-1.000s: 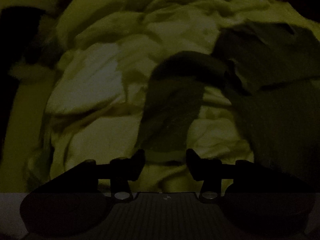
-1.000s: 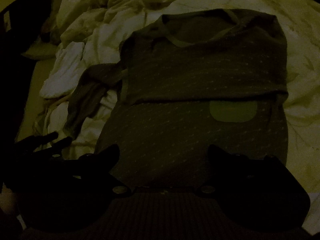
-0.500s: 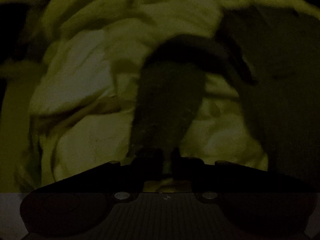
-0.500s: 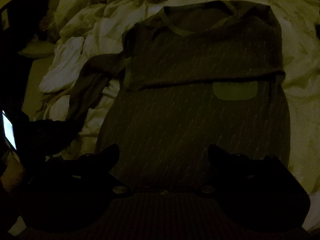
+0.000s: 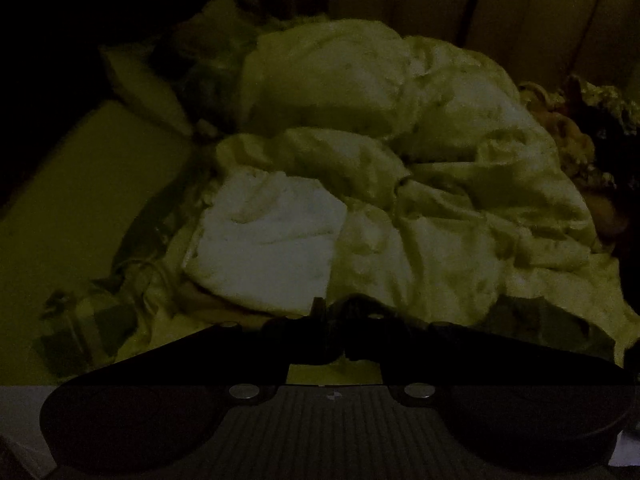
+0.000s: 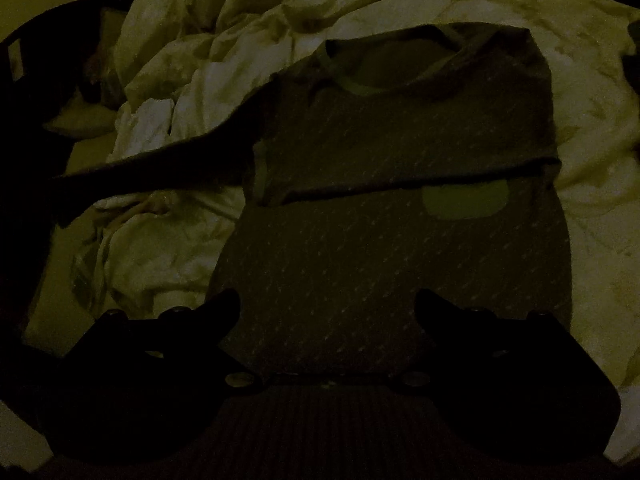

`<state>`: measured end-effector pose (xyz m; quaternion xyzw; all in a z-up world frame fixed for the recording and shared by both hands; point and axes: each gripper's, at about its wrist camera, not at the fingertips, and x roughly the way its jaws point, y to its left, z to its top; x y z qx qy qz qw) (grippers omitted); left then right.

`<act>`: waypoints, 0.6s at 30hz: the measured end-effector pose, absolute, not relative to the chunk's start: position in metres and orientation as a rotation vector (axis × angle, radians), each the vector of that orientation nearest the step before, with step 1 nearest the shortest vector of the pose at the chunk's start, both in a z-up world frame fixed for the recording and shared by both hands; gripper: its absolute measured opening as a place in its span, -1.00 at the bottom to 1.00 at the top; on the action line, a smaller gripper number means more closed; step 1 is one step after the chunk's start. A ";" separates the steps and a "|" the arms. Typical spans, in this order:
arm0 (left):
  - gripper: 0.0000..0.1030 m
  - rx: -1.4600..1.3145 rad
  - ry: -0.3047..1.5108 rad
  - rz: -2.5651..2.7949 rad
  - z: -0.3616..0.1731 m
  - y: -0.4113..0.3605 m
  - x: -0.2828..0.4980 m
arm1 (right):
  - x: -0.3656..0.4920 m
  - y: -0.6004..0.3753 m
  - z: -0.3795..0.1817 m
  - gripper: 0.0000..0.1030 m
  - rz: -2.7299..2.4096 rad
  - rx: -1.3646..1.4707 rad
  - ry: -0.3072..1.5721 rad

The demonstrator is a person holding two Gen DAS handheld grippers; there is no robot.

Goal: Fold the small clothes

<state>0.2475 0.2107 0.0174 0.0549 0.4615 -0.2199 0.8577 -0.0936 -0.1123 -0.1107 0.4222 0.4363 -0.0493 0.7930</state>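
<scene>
In the left wrist view the left gripper (image 5: 334,330) is pinched shut over the crumpled pale bedding (image 5: 400,208), and in the right wrist view the right gripper (image 6: 328,304) gapes wide, empty, over the dark dotted shirt (image 6: 400,240), whose sleeve (image 6: 168,168) stretches left.

You are looking at a rumpled pale duvet (image 5: 400,184) lying heaped across the bed, with a pillow (image 5: 144,88) resting just beside it at the left.
</scene>
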 end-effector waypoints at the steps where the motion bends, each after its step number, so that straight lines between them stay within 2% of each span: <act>1: 0.37 0.111 0.988 -0.472 0.017 0.208 0.247 | -0.095 -0.113 -0.111 0.85 -0.106 0.910 0.936; 8: 0.36 0.101 1.144 -0.676 0.007 0.164 0.193 | -0.103 -0.123 -0.112 0.85 -0.122 0.934 0.916; 14: 0.36 0.040 1.330 -0.875 -0.025 0.083 0.122 | -0.118 -0.147 -0.112 0.85 -0.183 0.944 0.879; 18: 0.35 -0.029 1.386 -0.940 -0.035 0.035 0.089 | -0.132 -0.165 -0.116 0.85 -0.249 0.951 0.859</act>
